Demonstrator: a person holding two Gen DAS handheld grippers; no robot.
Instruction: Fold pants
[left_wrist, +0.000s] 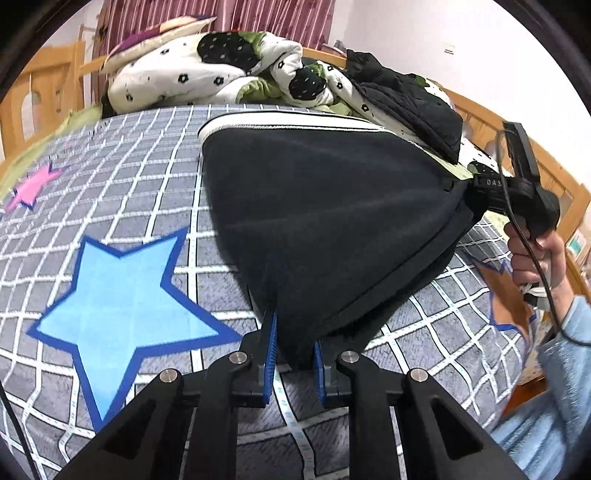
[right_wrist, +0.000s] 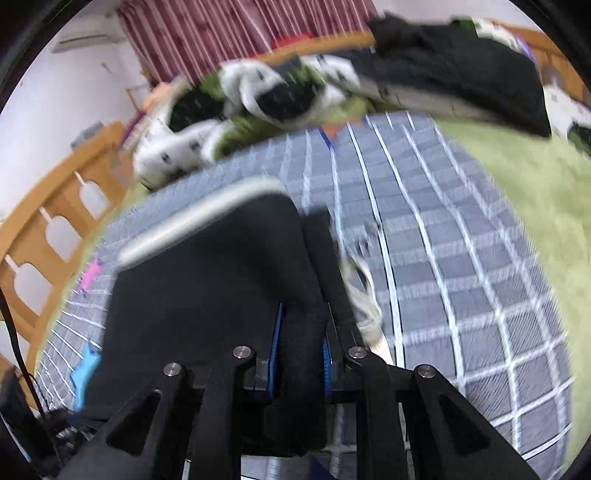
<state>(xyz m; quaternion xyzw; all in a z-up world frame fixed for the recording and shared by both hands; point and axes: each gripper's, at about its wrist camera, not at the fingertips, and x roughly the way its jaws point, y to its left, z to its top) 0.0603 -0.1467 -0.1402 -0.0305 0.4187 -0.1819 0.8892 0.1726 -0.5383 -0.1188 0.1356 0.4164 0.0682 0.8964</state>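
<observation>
Your left gripper (left_wrist: 293, 350) and right gripper (right_wrist: 301, 350) each clench a corner of the black pants (left_wrist: 325, 221) (white-striped); keep the lifted span taut over the bed sheet (left_wrist: 129, 177).

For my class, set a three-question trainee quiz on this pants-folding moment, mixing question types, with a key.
1. True or false: the left gripper pinches the dark navy pants with the white waistband.
2. What holds the pants' far corner? A) right gripper B) bare hand C) nothing
3. Fill in: the large star printed on the grey checked bedsheet is light ____.

Key: 1 true; 2 A; 3 blue.
</observation>
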